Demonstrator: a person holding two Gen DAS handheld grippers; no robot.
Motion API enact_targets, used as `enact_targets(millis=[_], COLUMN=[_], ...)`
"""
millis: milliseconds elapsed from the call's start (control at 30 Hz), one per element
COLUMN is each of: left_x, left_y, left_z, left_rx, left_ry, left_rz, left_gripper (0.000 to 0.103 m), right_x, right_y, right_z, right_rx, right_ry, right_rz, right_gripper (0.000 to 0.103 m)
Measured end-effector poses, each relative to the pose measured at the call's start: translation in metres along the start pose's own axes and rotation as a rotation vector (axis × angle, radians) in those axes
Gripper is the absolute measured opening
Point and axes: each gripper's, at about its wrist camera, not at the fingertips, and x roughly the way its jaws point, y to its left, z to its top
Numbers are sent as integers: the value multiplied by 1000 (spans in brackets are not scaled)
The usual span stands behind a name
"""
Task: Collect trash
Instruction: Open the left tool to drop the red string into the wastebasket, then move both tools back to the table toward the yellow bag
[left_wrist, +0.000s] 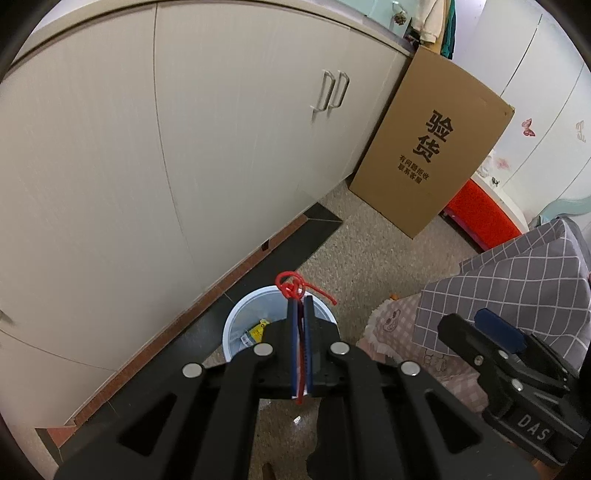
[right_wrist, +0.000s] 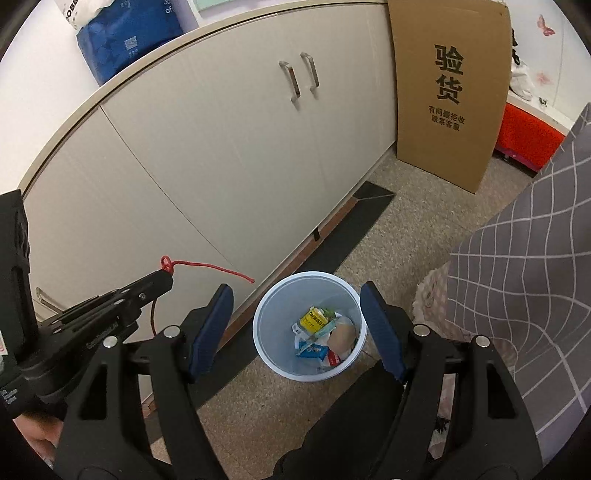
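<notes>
Here we count two tools: the left hand-held gripper (left_wrist: 303, 306) clamped on one red cord (right_wrist: 207, 266), the right hand-held gripper (right_wrist: 295, 326) spread apart, nothing between. One white bin (right_wrist: 266, 332) on the floor (right_wrist: 406, 236) near the cabinet (right_wrist: 221, 147) holds several wrappers (right_wrist: 314, 321).

pale blue bin (right_wrist: 310, 326), red string (right_wrist: 207, 266), cream cabinet doors (right_wrist: 229, 147), brown carton (right_wrist: 448, 92), grey checked cloth (right_wrist: 524, 266), orange-red stool (right_wrist: 524, 136), speckled floor (right_wrist: 399, 243).
</notes>
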Motion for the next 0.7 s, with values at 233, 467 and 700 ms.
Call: enact_targets(millis=[233,467,700], left_x=[2,7,30], left_y=[-6,-19,-26], left_z=[0,5,11], left_rx=[11,47,42], left_ry=[8,15,83], left_rz=[-5,-4,28], left_gripper=[3,3,51], right_x=[-10,-26,-37], right_y=[-2,-10,-16], right_z=[-1,2,3], right_rx=[20,53,69], right_ry=[-28,-82,-103], right_rz=[-4,-4,-3], right_gripper=[70,70,70])
